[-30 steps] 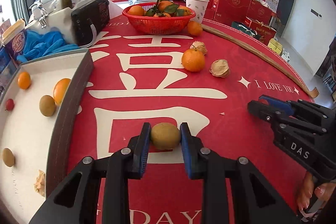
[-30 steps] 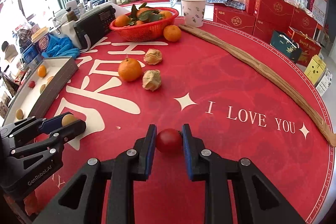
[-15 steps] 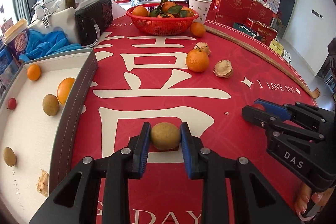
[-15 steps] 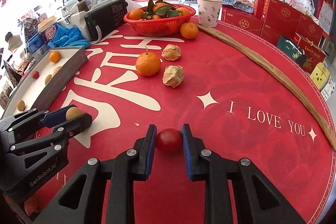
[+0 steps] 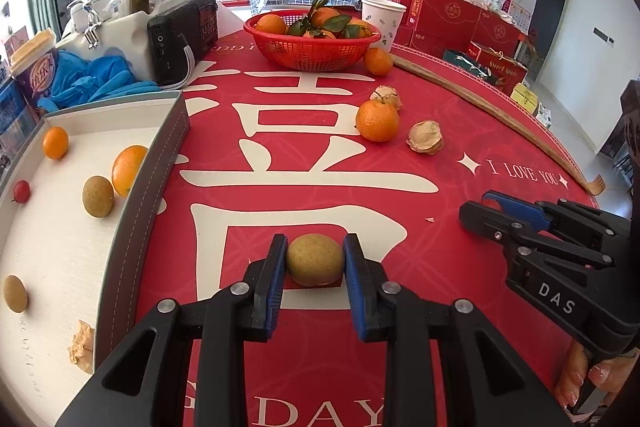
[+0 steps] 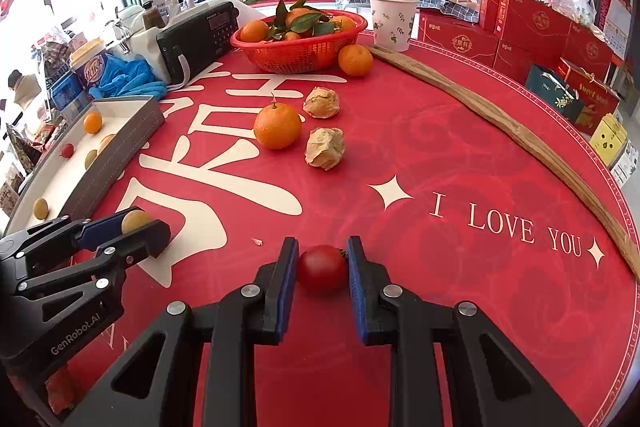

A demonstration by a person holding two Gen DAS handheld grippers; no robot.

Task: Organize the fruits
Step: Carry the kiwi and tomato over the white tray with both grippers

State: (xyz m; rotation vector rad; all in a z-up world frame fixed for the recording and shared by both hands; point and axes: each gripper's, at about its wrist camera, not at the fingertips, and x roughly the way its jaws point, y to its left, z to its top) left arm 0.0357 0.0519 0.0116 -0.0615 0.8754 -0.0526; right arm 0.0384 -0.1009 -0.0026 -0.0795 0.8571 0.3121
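Observation:
My left gripper [image 5: 315,259] is shut on a round green-brown fruit [image 5: 315,259], held just over the red tablecloth; it also shows in the right wrist view [image 6: 134,221]. My right gripper [image 6: 322,267] is shut on a small red tomato [image 6: 322,267]. A grey-walled white box [image 5: 160,163] at the left holds two oranges, two green-brown fruits, a small red fruit and a husk. A loose orange [image 5: 377,121] and two dry husks [image 5: 425,136] lie mid-table. A red basket [image 5: 312,47] of oranges stands at the back.
A black radio [image 5: 182,41], blue gloves [image 5: 86,81] and a cup [image 5: 34,69] sit behind the box. A paper cup [image 5: 383,23], another orange [image 5: 377,61] and a long wooden stick [image 6: 500,123] lie at the back right. Red gift boxes [image 6: 532,23] stand beyond the table.
Both grippers keep their fruits and have moved forward and slightly lower over the table; the basket, orange and box appear closer now.

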